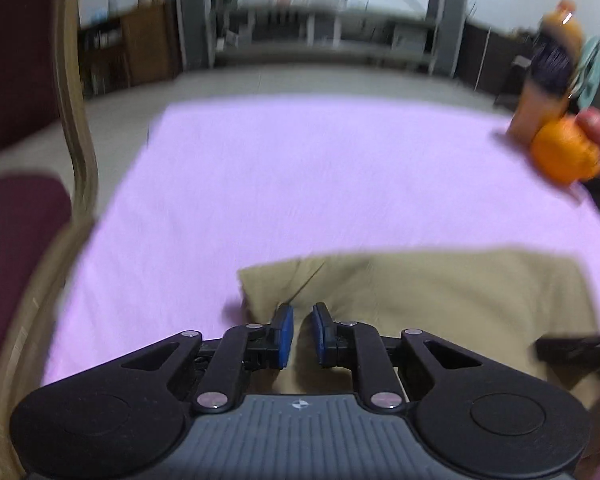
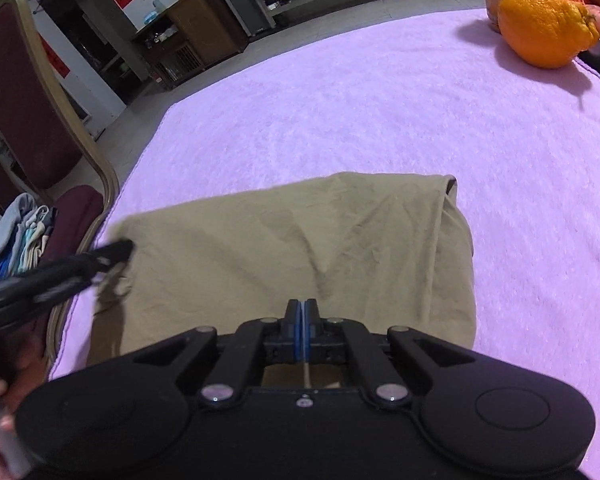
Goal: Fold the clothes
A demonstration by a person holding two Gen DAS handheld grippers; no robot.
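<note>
Khaki garment half-folded on the pink cloth, both grippers at its near edge.

We see the right gripper [image 2: 302, 312] with its pads pressed together on a thin fold of the khaki garment [image 2: 300, 248], low centre of the frame; the left gripper [image 1: 302, 326] hovers narrowly parted over the garment's left corner, gripping nothing. We judge that the thin pinch could slip if pulled fast, or drag the pink tablecloth [image 2: 340, 112] and nudge the orange [image 2: 544, 24] at upper right. A maroon chair [image 2: 24, 92] holding stacked clothes stands at left, with shelving behind.
</note>
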